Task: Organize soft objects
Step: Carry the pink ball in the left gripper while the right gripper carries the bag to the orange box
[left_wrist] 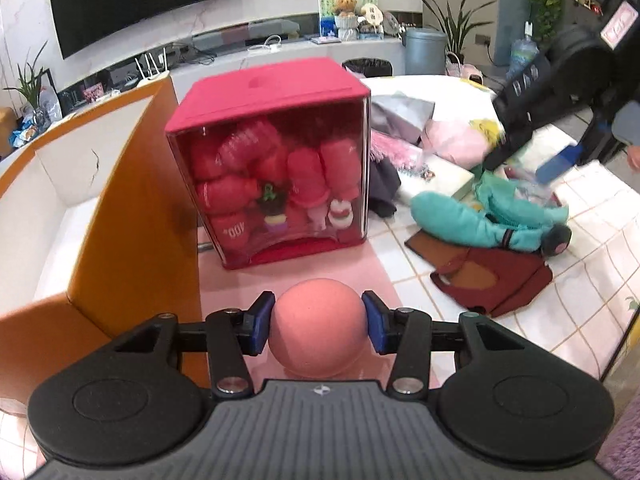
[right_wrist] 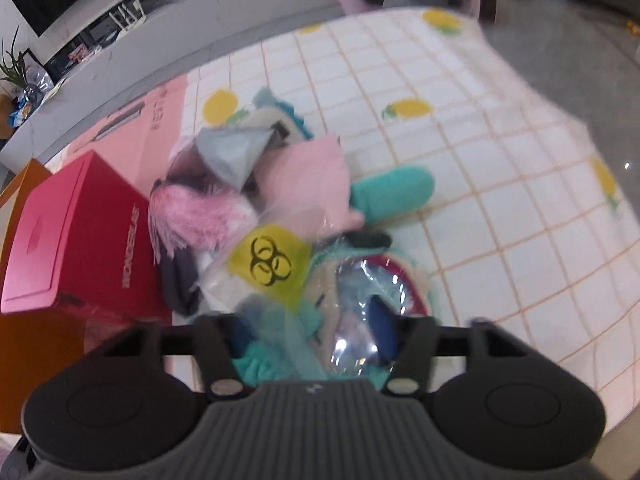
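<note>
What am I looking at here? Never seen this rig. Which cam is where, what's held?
There is no robot. A person carries a handheld two-finger claw in each hand, and each claw has a fisheye camera looking forward along its fingers.

The left wrist view shows the left claw shut on a pink ball, squeezed between its blue pads. Ahead stand a red box with a clear front, full of red plush items, and an open orange box beside it. The right claw also shows here, reaching into the pile from the upper right.

The right wrist view is blurred. The right claw sits over a heap of soft things on the checked tablecloth: a teal plush, pink fluffy fabric and a clear bag with a yellow biohazard label. Whether it grips anything is unclear.
</note>
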The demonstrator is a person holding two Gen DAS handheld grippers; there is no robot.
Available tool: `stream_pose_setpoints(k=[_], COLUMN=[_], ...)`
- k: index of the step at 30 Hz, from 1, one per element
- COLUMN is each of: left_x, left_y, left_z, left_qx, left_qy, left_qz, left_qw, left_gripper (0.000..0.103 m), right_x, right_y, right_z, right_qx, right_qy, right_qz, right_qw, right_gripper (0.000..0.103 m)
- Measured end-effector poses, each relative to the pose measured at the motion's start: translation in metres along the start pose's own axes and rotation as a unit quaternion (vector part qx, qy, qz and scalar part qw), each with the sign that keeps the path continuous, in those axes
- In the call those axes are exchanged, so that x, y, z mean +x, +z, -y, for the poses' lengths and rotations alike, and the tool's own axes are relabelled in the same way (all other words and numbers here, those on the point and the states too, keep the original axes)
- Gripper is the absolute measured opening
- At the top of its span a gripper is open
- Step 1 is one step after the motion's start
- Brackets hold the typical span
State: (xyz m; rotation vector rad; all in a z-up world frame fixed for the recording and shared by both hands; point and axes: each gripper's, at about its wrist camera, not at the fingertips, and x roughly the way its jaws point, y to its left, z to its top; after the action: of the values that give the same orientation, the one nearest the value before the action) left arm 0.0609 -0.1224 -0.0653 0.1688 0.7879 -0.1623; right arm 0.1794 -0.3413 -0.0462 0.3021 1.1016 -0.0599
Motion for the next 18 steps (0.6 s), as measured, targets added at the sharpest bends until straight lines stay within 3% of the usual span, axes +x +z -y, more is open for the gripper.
stream_pose_setpoints(k=[9,11,13,14,16,18], left_x=[-0.001,-0.001,-0.001,-0.001,-0.001,-0.001], left_y=[-0.002,-0.002,-0.001,-0.001,-0.001,0.000], left_z=[0.004,0.005,0.005,0.005,0.005,0.004], left_qx=[0.017,0.020,0.020,0.019,0.018,0.018], left_qy=[-0.001,0.000,0.000,0.000,-0.001,-0.001], left_qz=[-0.001,0.000,-0.001,-0.002,-0.003,-0.004], left_qw=[0.9998,0.9998,0.9998,0.9998,0.9998,0.9998], left_gripper=[0.054,0.054,0.054,0.054,0.054,0.054], right_x=[0.005,0.010,0.016,0.019,0.027,0.025], right_y=[0.010,0.013,0.015,0.015,0.014,0.010], right_z=[-0.027,-0.030,-0.035,-0.037,-0.040,-0.043], right_qx=[-0.108,-0.114,-0.131,-0.141,-0.151,-0.158], right_qy=[-0.042,-0.043,-0.050,-0.050,-0.053,-0.069], right_qz=[0.064,0.067,0.071,0.068,0.055,0.068], right_qw=[0.991,0.990,0.988,0.986,0.986,0.983], right_gripper=[0.067,0.058,0.031,0.024,0.001,0.000])
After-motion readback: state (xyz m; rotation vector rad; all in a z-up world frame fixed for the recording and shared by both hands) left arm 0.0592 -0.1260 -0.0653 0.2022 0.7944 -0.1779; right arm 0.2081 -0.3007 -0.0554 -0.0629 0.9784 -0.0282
